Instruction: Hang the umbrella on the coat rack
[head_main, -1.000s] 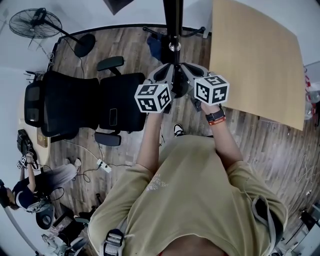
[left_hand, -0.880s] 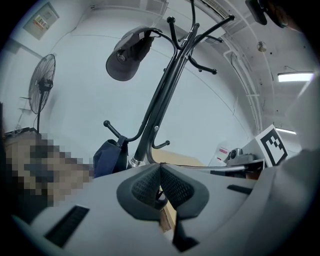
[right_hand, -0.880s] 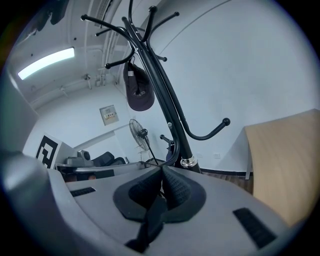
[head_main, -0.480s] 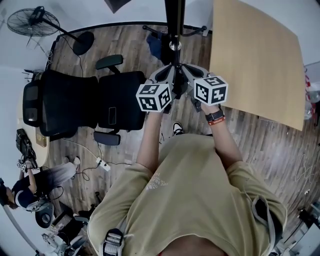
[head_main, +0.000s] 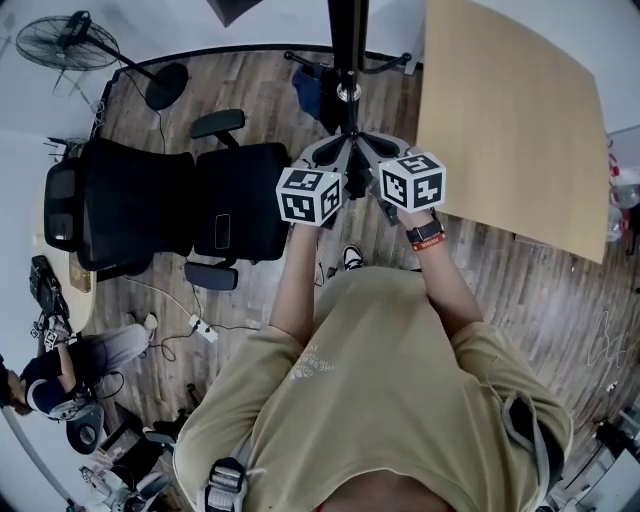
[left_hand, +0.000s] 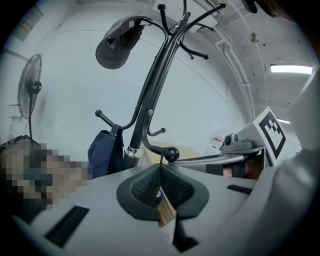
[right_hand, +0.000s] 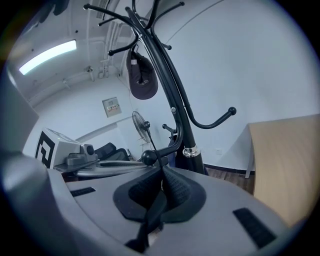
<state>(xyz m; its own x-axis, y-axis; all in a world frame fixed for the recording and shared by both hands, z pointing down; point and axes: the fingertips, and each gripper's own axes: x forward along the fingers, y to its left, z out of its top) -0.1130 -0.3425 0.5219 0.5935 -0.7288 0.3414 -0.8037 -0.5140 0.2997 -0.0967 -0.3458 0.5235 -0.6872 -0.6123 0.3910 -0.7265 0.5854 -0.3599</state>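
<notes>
A black high-back office chair (head_main: 200, 205) stands on the wood-plank floor (head_main: 250, 90), its headrest toward the left and an armrest on each side. Behind it, near the white wall, stands a pedestal fan (head_main: 70, 42) with a round dark base. A pale wooden desk (head_main: 510, 110) fills the upper right, its top bare. A white power strip (head_main: 205, 330) lies on the floor in front of the chair, with cables trailing from it. A person (head_main: 60, 370) sits at the lower left. A dark cap (left_hand: 117, 42) hangs high up, and a strip light (left_hand: 295, 68) glows on the ceiling.
</notes>
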